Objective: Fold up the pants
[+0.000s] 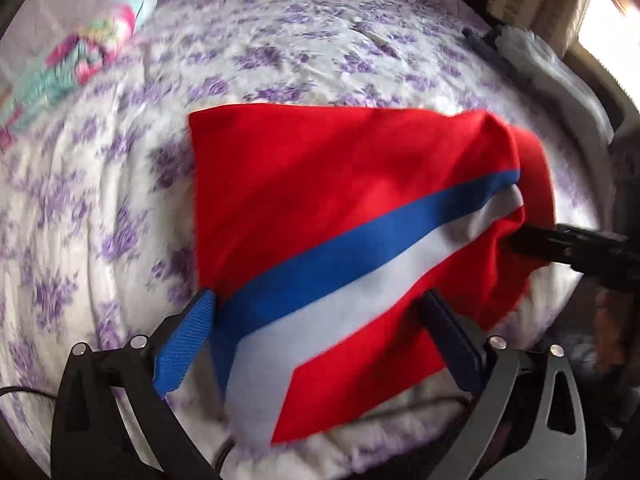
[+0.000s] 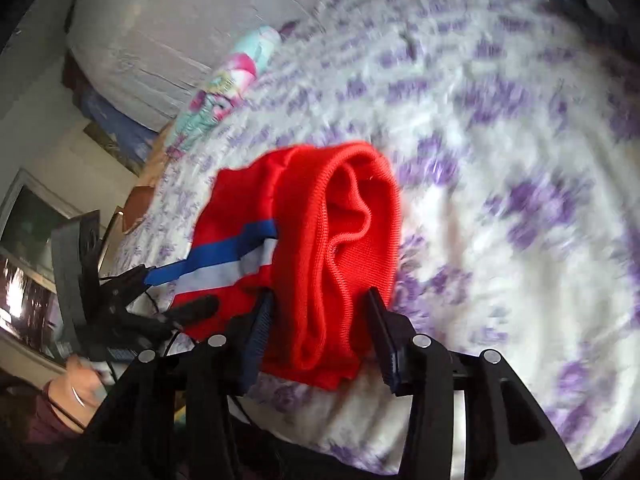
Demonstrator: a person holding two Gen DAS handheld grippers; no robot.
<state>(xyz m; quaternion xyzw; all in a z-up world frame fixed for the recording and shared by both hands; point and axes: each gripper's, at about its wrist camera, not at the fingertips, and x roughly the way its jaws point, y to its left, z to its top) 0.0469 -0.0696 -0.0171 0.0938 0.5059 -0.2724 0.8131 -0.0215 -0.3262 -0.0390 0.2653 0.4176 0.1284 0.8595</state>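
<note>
My left tongs (image 1: pixel 320 336) stand wide apart, one blue-padded finger at the left edge of the red pants (image 1: pixel 320 184) and one dark finger further right, with the fabric draped between and over them but not pinched. My right tongs (image 2: pixel 316 332) are also apart, straddling a bunched red roll of cloth near a ribbed hem; whether either finger presses the cloth I cannot tell.

The pants, red with a blue and a pale stripe (image 1: pixel 340 280) running diagonally, lie already doubled over on a bed covered by a white quilt with purple flowers (image 1: pixel 100 200). In the left view the right tongs reach in from the right side at the pants' bunched end.

To do this fold well, I judge both tongs should close on matching corners of the same edge before lifting, so the layers travel together. The right end looks crumpled, so I would flatten it first, then carry the edge across evenly and lay it down without dragging.

A colourful pastel bundle (image 1: pixel 92 52) lies well apart near the far edge of the bed.
</note>
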